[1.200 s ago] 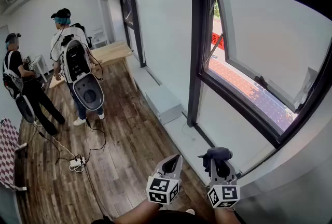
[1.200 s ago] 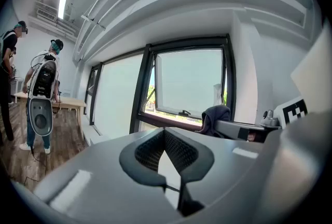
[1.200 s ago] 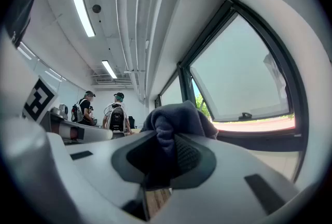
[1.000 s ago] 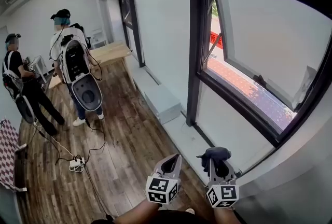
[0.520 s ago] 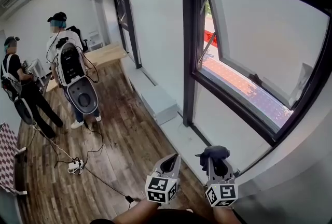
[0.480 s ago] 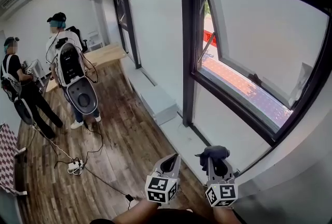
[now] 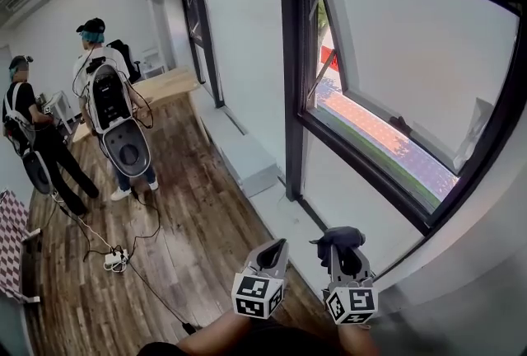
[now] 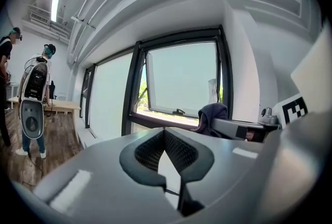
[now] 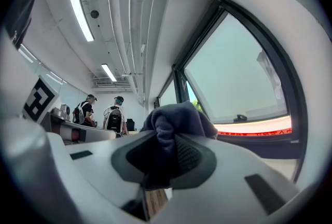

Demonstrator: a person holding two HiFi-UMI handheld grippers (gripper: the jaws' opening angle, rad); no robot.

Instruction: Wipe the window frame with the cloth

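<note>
A dark grey cloth (image 7: 338, 236) is bunched between the jaws of my right gripper (image 7: 341, 247), which is shut on it low in the head view, below the window's bottom right corner. In the right gripper view the cloth (image 9: 176, 120) fills the jaws and hides their tips. My left gripper (image 7: 277, 246) hangs beside it, shut and empty; its pads (image 8: 155, 148) meet at the tip. The black window frame (image 7: 290, 82) stands ahead, its lower rail (image 7: 362, 173) above and beyond both grippers, with the sash (image 7: 412, 128) tilted open outward. Neither gripper touches the frame.
A low white ledge (image 7: 247, 161) runs along the wall under the windows. Two people (image 7: 111, 115) with backpack gear stand at the far left by a wooden table (image 7: 165, 86). Cables and a power strip (image 7: 111, 257) lie on the wood floor.
The view has swung slightly, so the window frame sits further left and nearer. Both grippers stay low and side by side, with the cloth still in the right one.
</note>
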